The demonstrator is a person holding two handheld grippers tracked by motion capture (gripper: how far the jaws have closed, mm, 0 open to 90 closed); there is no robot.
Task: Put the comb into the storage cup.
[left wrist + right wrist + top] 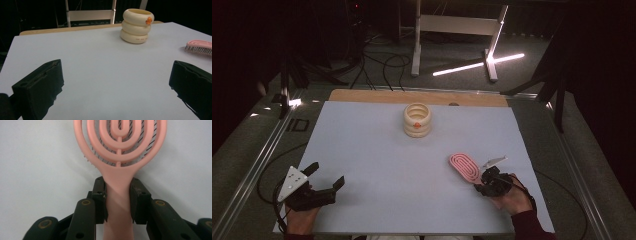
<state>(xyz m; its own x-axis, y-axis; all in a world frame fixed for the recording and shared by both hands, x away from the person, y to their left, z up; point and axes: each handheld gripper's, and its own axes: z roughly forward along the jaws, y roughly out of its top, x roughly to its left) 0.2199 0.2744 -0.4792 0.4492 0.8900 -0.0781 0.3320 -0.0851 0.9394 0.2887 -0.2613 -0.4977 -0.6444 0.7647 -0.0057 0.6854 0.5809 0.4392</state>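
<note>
**Trainee:** Where does the hairbrush (pixel 464 167) lie, and which of my hands governs it?

**Instructor:** In the high view, taking the surface (pixel 377 165) as a clock face, the pink hairbrush lies at about 4 o'clock, head flat on the sheet. Your right gripper (pixel 486 181) is on it. In the right gripper view its fingers (pixel 100 200) are clamped on either side of the brush handle (pixel 117 195), just below the looped head. Your left gripper (pixel 323 181) rests at about 8 o'clock, well apart from the brush, fingers (pixel 40 87) spread wide with nothing between them.

**Trainee:** How does the long axis run?

**Instructor:** From your right fingers the brush extends straight ahead along the gripper's own line; in the high view that is toward 10 o'clock, handle nearest you, head farther in. Any lift will likely swing that head, so mind its reach.

**Trainee:** What else stands nearby?

**Instructor:** A cream ribbed holder (pixel 417 120), like three stacked rings with a small orange mark, stands upright at 12 o'clock, open at the top. It lies beyond the brush head and to its left. The sheet between brush and holder is bare, so nothing obstructs a path there.
</note>
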